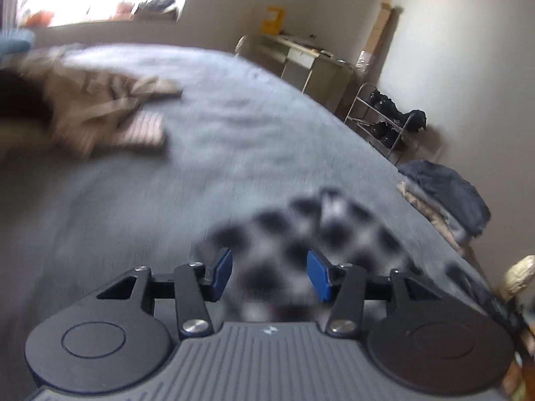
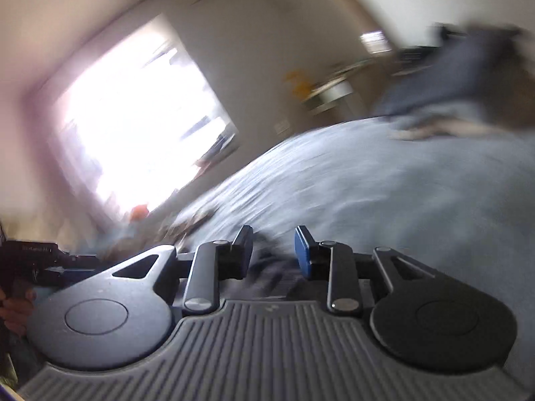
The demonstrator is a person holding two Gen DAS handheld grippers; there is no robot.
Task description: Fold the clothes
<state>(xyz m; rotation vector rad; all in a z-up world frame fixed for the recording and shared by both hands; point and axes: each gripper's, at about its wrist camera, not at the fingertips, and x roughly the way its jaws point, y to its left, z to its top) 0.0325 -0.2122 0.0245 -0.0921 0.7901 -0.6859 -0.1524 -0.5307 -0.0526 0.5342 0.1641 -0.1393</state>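
In the left wrist view the left gripper (image 1: pixel 269 274) hangs over a checked black-and-white garment (image 1: pixel 301 247) lying bunched on the grey bed cover (image 1: pixel 234 140) in the lower middle of the frame; its blue pads stand apart on either side of the cloth without pressing it, so the grip is released. The right gripper (image 2: pixel 272 252), in a heavily blurred view, also has its jaws parted with a gap between the pads; dark cloth shows low behind them, but nothing looks clamped. A tan and striped heap of clothes (image 1: pixel 110 113) lies loose at the left of the frame, apparently unfolded, while a small stack of clothes (image 1: pixel 444 197) sits at the right edge of the bed. Judging by this, some pieces seem done, and the checked garment and the tan heap remain
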